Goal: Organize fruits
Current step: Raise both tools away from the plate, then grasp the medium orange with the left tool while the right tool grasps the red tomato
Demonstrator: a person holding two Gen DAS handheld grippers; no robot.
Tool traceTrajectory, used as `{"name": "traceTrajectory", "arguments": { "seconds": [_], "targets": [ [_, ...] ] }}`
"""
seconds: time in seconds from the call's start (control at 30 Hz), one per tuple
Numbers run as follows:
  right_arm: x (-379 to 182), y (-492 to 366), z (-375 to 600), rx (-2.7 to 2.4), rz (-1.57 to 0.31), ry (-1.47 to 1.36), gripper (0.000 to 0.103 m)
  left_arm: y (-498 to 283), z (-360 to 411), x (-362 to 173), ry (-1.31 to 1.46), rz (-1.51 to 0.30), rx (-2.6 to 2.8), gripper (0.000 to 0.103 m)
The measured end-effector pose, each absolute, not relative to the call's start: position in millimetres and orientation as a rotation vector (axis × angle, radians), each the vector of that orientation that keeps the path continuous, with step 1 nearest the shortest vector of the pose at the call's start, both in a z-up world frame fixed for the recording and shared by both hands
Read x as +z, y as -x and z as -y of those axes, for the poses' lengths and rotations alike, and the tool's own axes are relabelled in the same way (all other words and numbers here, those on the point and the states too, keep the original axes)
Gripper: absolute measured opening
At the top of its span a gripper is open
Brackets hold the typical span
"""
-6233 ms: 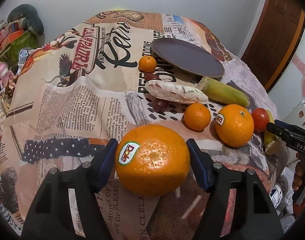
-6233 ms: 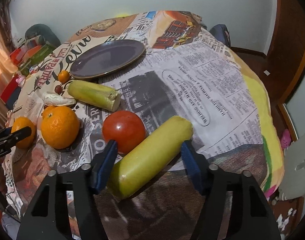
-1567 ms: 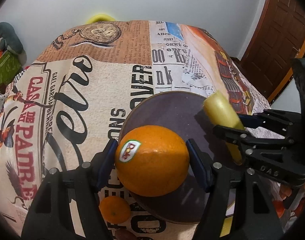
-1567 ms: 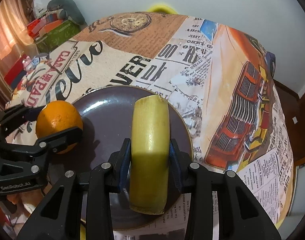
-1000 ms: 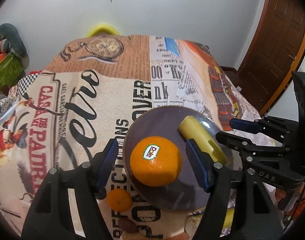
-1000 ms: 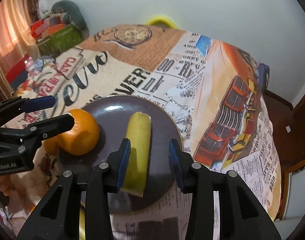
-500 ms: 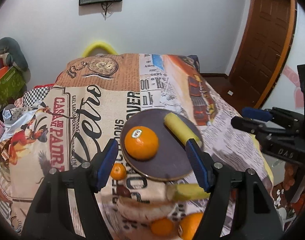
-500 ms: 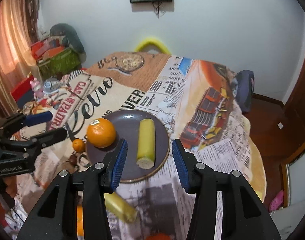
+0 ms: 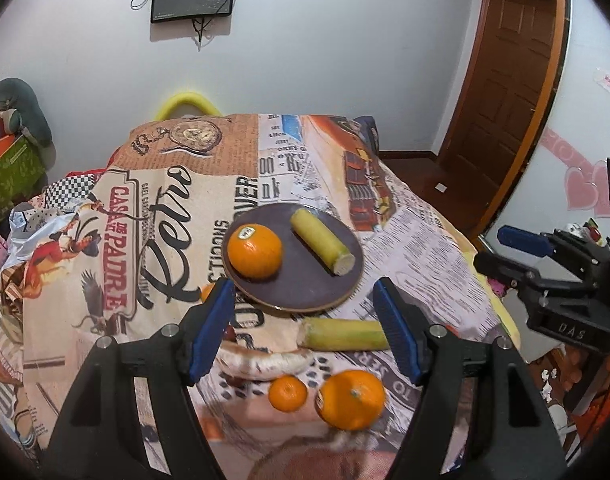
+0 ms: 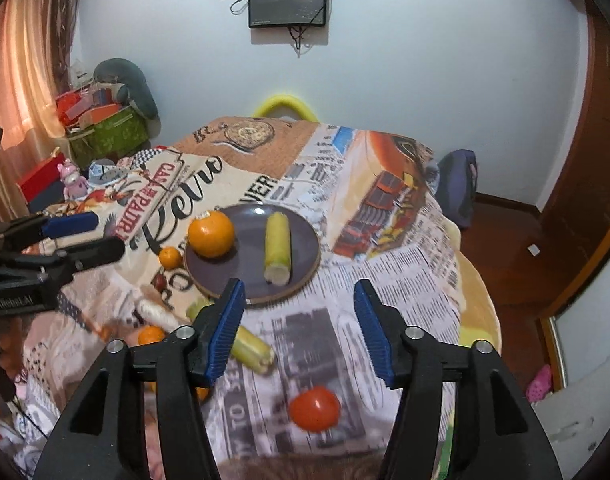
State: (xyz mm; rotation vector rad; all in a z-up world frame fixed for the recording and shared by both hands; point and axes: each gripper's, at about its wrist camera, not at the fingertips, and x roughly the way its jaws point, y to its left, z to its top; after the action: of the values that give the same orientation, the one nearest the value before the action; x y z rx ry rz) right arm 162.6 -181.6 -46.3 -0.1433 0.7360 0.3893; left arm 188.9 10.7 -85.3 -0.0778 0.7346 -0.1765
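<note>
A dark round plate lies mid-table on the printed cloth. On it sit a large orange with a sticker and a yellow-green cane piece, side by side. My left gripper hangs open and empty, above and short of the plate. My right gripper is also back from the plate, its jaws opening with nothing between them. Each gripper shows in the other's view, the right gripper at the right edge and the left gripper at the left edge.
Nearer than the plate lie a second cane piece, a white oblong item, a small orange, a big orange and a tomato. Another small orange sits left of the plate. Clutter stands far left.
Both grippers carried the orange and the cane piece to the plate, let them go there, then drew back and up. The right jaws have widened.
</note>
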Motion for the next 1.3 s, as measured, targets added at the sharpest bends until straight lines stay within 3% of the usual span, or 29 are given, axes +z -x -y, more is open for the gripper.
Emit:
{"name": "traceTrajectory", "arguments": {
  "seconds": [0.73, 1.3],
  "targets": [
    [-119, -121, 216, 0.322, -0.892, 0.108, 0.06, -166, 43, -171, 0.05, -0.944, -0.271, 0.071],
    [-161, -144, 213, 0.346, -0.987, 0.071, 0.06, -181, 52, -198, -0.014, -0.951, -0.241, 0.071]
  ]
}}
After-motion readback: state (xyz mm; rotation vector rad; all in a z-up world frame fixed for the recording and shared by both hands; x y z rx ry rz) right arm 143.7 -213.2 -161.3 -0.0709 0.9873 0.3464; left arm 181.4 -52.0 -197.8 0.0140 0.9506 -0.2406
